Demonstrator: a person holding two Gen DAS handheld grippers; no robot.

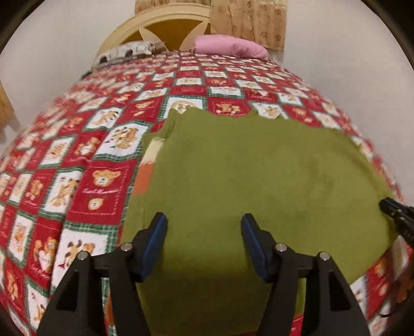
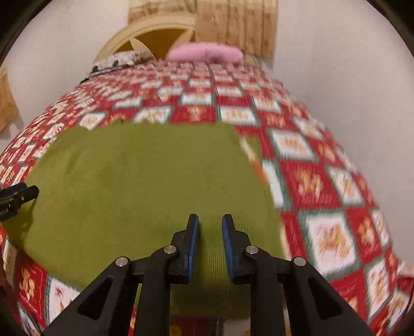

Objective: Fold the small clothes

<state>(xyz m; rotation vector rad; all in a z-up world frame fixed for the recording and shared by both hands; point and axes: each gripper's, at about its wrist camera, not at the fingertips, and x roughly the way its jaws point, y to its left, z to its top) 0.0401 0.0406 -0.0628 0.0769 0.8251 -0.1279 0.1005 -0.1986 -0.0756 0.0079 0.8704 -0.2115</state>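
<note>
A green garment (image 1: 258, 175) lies spread flat on the bed, its far edge slightly jagged. An orange and cream strip (image 1: 145, 175) peeks out along its left side. My left gripper (image 1: 204, 217) hovers over the garment's near left part, jaws wide apart with nothing between them. In the right wrist view the same green garment (image 2: 145, 175) fills the middle. My right gripper (image 2: 210, 217) is over its near right part, jaws a narrow gap apart, with only flat cloth showing beneath the gap. Each gripper's tip shows at the edge of the other's view.
A red, white and green teddy-bear bedspread (image 1: 85, 165) covers the bed. At the head lie a pink pillow (image 1: 230, 46) and a patterned pillow (image 1: 124, 51), against a cream headboard (image 1: 168, 28). A beige curtain (image 1: 248, 20) hangs behind.
</note>
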